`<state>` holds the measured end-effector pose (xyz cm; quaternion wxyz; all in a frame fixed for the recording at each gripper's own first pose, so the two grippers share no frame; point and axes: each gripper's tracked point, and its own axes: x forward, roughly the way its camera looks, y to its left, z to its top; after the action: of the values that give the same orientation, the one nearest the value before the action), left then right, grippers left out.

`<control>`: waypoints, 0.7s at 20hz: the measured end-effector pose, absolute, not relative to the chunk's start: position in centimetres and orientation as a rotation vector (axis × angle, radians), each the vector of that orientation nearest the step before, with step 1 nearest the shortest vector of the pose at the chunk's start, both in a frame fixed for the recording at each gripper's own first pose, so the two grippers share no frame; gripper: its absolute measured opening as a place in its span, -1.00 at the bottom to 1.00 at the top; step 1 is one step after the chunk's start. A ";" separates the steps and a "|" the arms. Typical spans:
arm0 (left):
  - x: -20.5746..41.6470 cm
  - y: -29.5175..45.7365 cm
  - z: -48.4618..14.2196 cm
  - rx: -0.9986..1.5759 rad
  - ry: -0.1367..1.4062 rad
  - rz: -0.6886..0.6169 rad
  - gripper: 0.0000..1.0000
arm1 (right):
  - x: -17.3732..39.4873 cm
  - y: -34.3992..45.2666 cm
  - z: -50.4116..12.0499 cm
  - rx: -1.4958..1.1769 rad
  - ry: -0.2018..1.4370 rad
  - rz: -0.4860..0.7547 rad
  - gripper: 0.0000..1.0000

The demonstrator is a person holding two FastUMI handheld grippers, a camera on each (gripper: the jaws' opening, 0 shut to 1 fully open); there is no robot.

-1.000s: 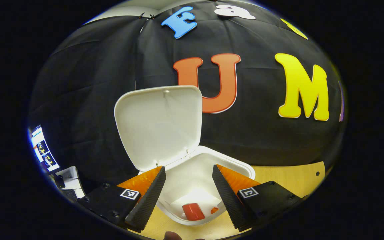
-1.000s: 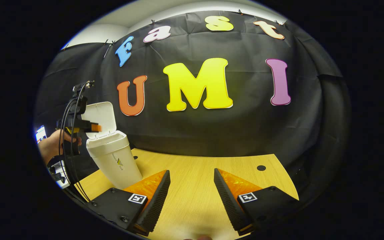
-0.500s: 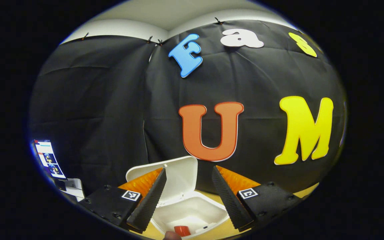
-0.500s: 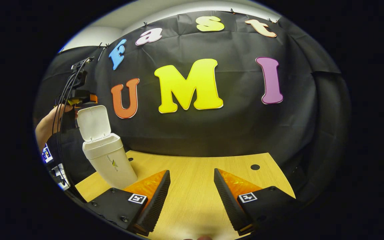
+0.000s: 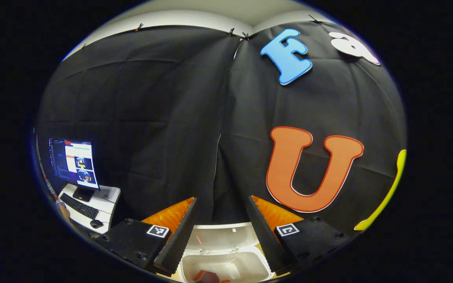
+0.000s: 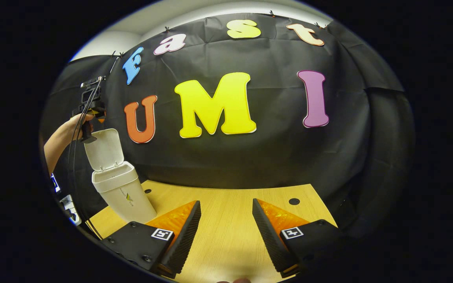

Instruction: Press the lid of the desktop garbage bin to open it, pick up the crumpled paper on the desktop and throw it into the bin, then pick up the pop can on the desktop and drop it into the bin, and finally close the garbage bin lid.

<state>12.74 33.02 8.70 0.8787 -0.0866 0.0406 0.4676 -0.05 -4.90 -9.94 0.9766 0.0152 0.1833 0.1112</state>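
Bin [image 5: 226,265] with raised lid [image 5: 222,236] just below open left gripper [image 5: 220,230].

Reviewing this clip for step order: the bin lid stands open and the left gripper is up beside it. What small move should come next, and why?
Probably bring the left gripper behind the top edge of the raised lid and push it forward and down. The garbage bin stands open with something red inside, the table holds no paper or can, and the right gripper hangs open, away from the bin.
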 end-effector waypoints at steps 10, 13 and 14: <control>14.9 34.5 6.2 -0.185 0.175 0.987 0.68 | 0.7 -2.9 -10.7 0.013 0.404 0.261 0.68; 14.1 32.3 5.7 -0.198 0.179 0.983 0.74 | 0.2 -2.9 -11.1 0.030 0.406 0.269 0.68; 13.7 31.6 5.4 -0.196 0.175 0.987 0.75 | 0.1 -2.9 -11.2 0.033 0.406 0.268 0.68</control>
<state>13.66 31.58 5.40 0.8724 -0.0940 0.0836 0.4723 0.13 -2.92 -11.15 0.9704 0.0161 0.2011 0.1326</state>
